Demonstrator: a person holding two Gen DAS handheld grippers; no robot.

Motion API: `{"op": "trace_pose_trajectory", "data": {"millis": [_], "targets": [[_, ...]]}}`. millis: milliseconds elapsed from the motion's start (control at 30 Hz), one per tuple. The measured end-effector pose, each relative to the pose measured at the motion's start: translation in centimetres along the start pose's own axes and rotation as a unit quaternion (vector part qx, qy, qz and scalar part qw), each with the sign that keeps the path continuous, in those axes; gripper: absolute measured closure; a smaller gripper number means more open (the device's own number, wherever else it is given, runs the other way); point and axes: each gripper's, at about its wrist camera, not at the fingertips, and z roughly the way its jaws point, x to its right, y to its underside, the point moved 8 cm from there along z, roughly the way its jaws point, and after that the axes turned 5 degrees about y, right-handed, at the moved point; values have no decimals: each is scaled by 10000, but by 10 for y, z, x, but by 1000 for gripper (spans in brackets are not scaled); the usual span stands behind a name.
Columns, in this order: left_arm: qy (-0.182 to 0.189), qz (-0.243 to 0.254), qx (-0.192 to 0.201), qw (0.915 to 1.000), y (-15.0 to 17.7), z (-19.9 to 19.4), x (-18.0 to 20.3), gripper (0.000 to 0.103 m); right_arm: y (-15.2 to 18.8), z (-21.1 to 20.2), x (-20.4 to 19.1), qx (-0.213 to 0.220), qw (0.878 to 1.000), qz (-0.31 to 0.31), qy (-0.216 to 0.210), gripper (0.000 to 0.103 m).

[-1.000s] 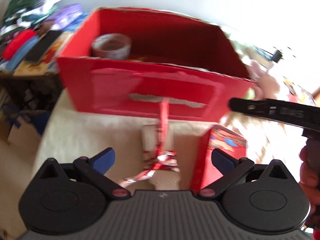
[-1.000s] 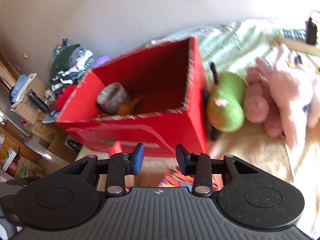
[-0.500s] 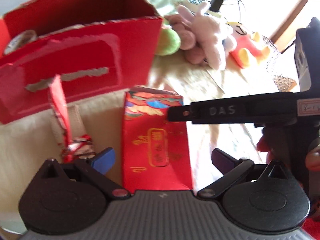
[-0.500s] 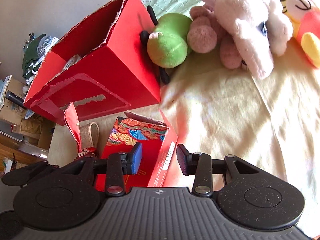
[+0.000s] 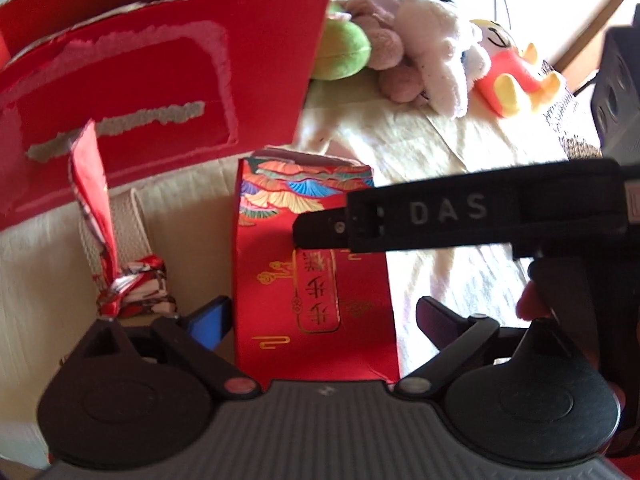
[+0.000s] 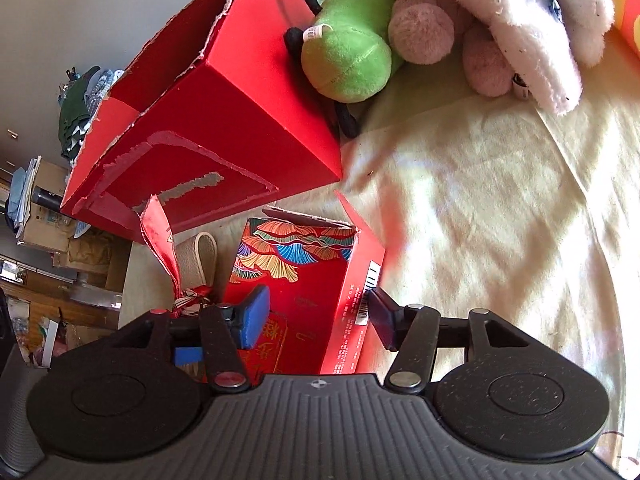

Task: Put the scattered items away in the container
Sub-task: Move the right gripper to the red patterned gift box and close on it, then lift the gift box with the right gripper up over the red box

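A small red gift box with gold print and a fan pattern lies flat on the cream cloth, in front of the big open red container box. My left gripper is open, its blue pads either side of the gift box with gaps on both sides. In the left wrist view one black finger of the right gripper reaches over the box top. My right gripper is open above the gift box, right pad at its barcode edge. The container stands just behind.
A beige strap tied with red patterned ribbon lies left of the gift box. Green, pink and white plush toys lean beside the container, with a red-yellow toy further right. Bare cream cloth spreads to the right.
Both views swung from the container down to the gift box and closed in on it. The right gripper's fingers have spread wider. The left gripper now straddles the box.
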Motion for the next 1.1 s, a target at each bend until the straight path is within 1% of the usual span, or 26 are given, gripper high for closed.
{"op": "trace_pose_trajectory", "data": {"millis": [167, 233, 267, 300, 400, 467, 500, 567, 633, 667, 700, 800, 900, 1000, 1033, 1100], "targets": [[318, 195, -18, 9993, -2, 2, 16, 10, -10, -6, 13, -33, 10000, 41, 1, 51], [448, 303, -28, 9985, -3, 3, 23, 13, -14, -8, 19, 8, 10000, 88, 36, 51], [455, 334, -67, 9984, -3, 5, 24, 13, -15, -8, 21, -11, 9999, 116, 19, 51], [426, 318, -111, 9985, -3, 8, 23, 10, -14, -8, 23, -55, 9999, 159, -24, 50], [634, 12, -194, 9978, -4, 14, 16, 8, -10, -6, 24, -101, 9997, 225, -83, 46], [658, -120, -170, 9976, -6, 14, 12, 5, -8, -4, 24, -126, 9995, 254, -115, 43], [726, -179, -134, 9971, -6, 14, 10, 5, -7, -3, 25, -147, 9994, 292, -119, 41], [1098, -328, -74, 9934, -6, 12, 11, 0, -8, -2, 28, -195, 9989, 379, -180, 39], [1173, -491, -4, 9919, -5, 10, 9, 1, -8, -1, 31, -245, 9982, 471, -281, 39], [1116, -535, -31, 9923, -5, 11, 6, 1, -8, -1, 31, -260, 9978, 508, -326, 40], [977, -543, -111, 9937, -4, 13, 5, 1, -8, -1, 32, -257, 9978, 515, -329, 40], [803, -222, -224, 9963, 3, 13, 10, 1, -7, -1, 26, -272, 9985, 340, -339, 41], [770, -122, -171, 9968, 3, 10, 12, 4, -6, -2, 22, -226, 9992, 151, -308, 41], [734, -55, -170, 9971, 1, 11, 14, 5, -7, -3, 26, -239, 9989, 211, -352, 43], [691, 11, -148, 9975, 1, 10, 16, 5, -7, -3, 27, -236, 9987, 267, -370, 44], [530, 303, -74, 9981, -2, 6, 22, 6, -8, -6, 29, -185, 9988, 293, -347, 45]]}}
